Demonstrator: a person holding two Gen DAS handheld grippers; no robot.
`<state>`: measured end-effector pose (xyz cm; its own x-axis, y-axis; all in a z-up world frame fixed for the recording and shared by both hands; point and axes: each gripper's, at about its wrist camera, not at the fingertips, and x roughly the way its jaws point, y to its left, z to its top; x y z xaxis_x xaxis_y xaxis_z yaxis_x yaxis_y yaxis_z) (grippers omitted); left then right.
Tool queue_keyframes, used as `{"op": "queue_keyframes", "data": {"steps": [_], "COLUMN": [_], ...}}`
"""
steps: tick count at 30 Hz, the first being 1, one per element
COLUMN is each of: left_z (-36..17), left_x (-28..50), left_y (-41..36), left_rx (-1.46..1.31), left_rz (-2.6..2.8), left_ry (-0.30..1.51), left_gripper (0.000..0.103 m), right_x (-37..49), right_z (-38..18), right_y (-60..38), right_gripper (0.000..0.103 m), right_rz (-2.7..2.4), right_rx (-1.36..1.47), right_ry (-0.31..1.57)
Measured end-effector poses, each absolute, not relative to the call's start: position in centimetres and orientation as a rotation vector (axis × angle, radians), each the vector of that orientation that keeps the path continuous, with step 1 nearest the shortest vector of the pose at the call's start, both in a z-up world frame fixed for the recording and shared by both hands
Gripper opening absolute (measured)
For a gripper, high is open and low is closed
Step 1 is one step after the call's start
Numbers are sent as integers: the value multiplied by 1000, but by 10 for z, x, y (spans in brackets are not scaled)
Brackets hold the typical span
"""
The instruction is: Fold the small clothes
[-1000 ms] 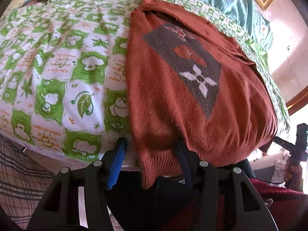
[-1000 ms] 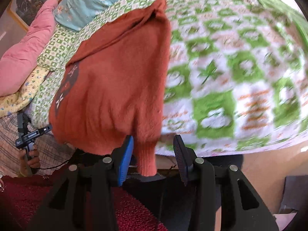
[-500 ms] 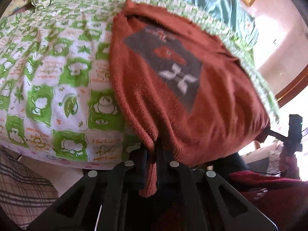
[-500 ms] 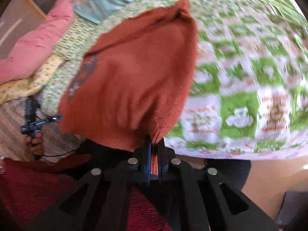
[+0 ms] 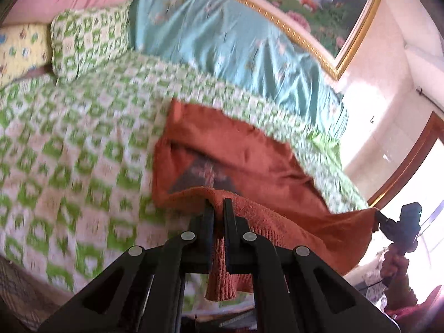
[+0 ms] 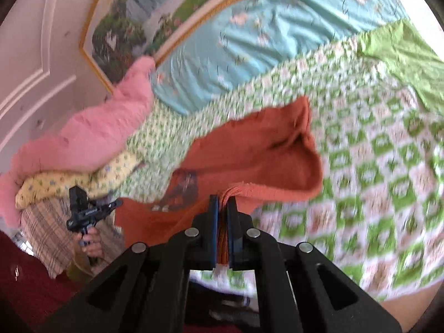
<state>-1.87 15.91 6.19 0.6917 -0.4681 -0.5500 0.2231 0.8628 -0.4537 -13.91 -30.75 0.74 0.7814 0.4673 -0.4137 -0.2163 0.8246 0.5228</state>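
A rust-orange knit sweater (image 5: pixel 249 155) with a grey patterned patch lies on the green-and-white bedspread (image 5: pixel 69 152). My left gripper (image 5: pixel 218 208) is shut on its ribbed bottom hem, lifted above the bed. My right gripper (image 6: pixel 224 202) is shut on the other hem corner of the sweater (image 6: pixel 258 152), also raised. The hem is stretched between the two grippers and folded up over the body, hiding most of the grey patch. The right gripper also shows in the left wrist view (image 5: pixel 399 222), the left one in the right wrist view (image 6: pixel 88 211).
A teal quilt (image 5: pixel 236 41), a pink blanket (image 6: pixel 105 127) and a yellow pillow (image 5: pixel 22 50) lie at the head of the bed. A framed picture (image 5: pixel 319 2) hangs on the wall. The bed's near edge is just below the grippers.
Both grippers closed on the sweater's hem, then lifted it off the bed's edge and carried it up and forward over the sweater's body.
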Motion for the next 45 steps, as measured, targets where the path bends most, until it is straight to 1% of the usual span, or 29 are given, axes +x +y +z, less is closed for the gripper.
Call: {"op": "queue_keyframes", "data": {"steps": [5, 10, 17, 21, 25, 32, 35, 42, 44, 45], "left_z": [77, 81, 68, 51, 40, 37, 25, -24, -33, -35], "left_x": [15, 61, 139, 183, 212, 253, 273, 312, 316, 316], "left_y": [158, 157, 151, 150, 148, 142, 138, 138, 137, 136], "left_rx": [-381, -370, -370, -380, -392, -383, -380, -394, -388, -381], "left_rz": [-394, -369, -322, -292, -277, -258, -239, -173, -168, -166], "left_ry": [650, 637, 686, 737, 768, 778, 807, 938, 957, 963], "left_gripper": [3, 3, 3, 3, 3, 3, 3, 4, 6, 8], "right_x": [-106, -57, 30, 71, 101, 139, 158, 192, 197, 199], "right_z": [17, 22, 24, 17, 9, 2, -11, -52, -59, -62], "right_y": [-314, -320, -324, -327, -333, -344, -345, -347, -348, -349], "right_gripper": [6, 6, 6, 6, 6, 6, 6, 6, 8, 11], "right_rz": [362, 338, 270, 208, 187, 150, 122, 70, 51, 41], "right_rx": [479, 448, 394, 363, 380, 380, 357, 318, 315, 320], "right_ry": [513, 490, 526, 555, 577, 593, 637, 759, 782, 793]}}
